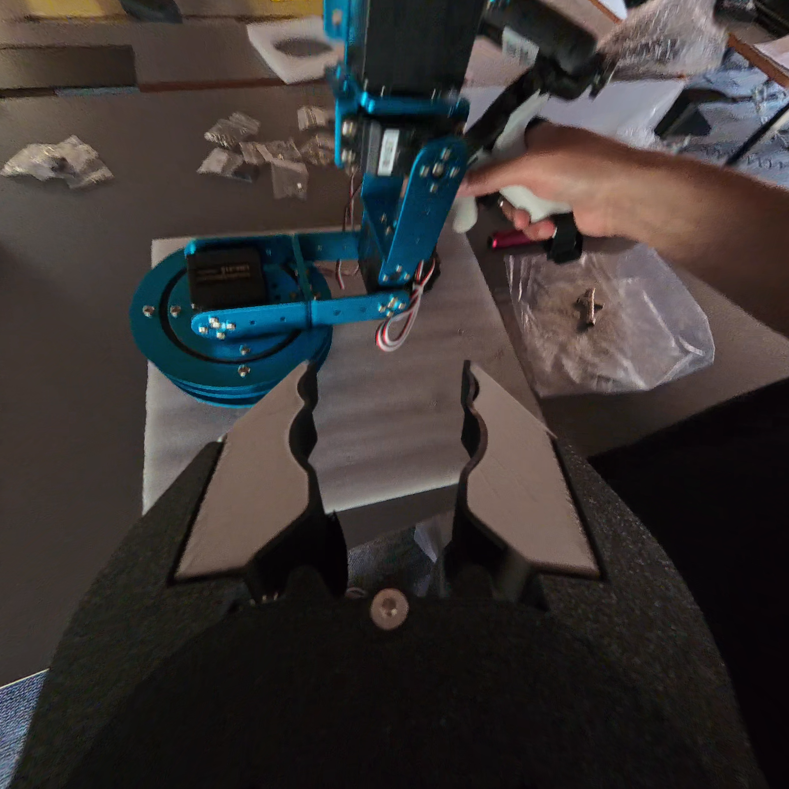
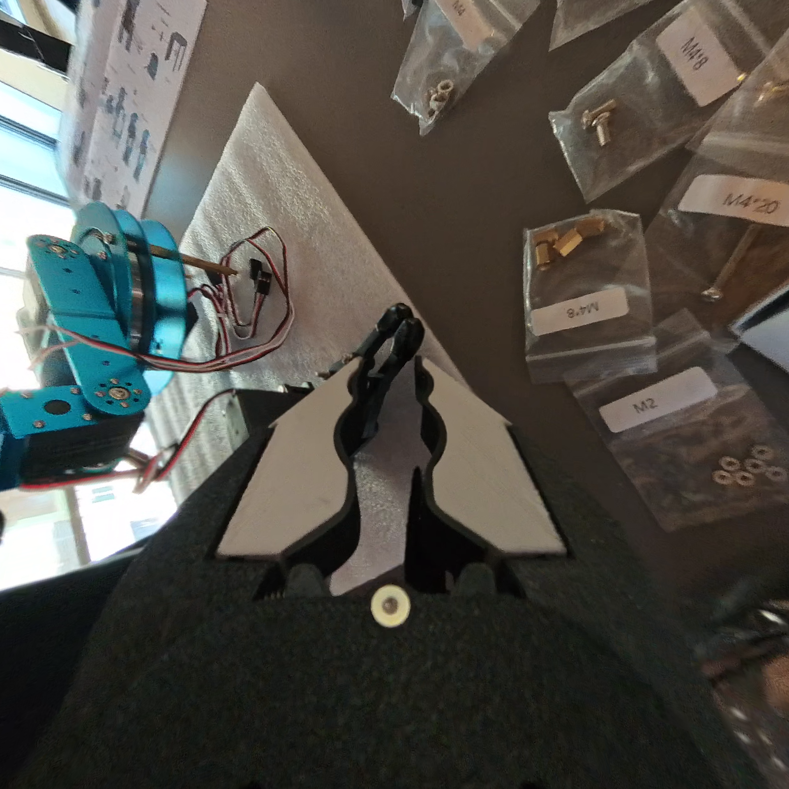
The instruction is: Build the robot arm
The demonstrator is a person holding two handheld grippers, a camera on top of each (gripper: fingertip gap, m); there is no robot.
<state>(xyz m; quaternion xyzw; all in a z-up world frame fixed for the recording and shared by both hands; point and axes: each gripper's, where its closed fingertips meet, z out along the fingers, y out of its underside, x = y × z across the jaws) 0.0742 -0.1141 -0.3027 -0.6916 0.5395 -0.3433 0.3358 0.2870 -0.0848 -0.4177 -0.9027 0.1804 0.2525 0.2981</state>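
Here the left gripper point(image 1: 386, 371) holds nothing, its jaws wide apart, just short of the blue arm kit point(image 1: 273, 299) that stands on a white foam sheet point(image 1: 384, 448) ahead of them. The right gripper point(image 2: 386, 363) has its jaws closed on a black tool point(image 2: 384, 354); bags of screws point(image 2: 597, 128) lie to their right on the worktop point(image 2: 448, 170).

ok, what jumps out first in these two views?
The blue arm kit on the white foam sheet, dead centre in the left view, just ahead of the open left gripper. In the right view, the right gripper is shut on a black tool, with labelled screw bags spread to its right.
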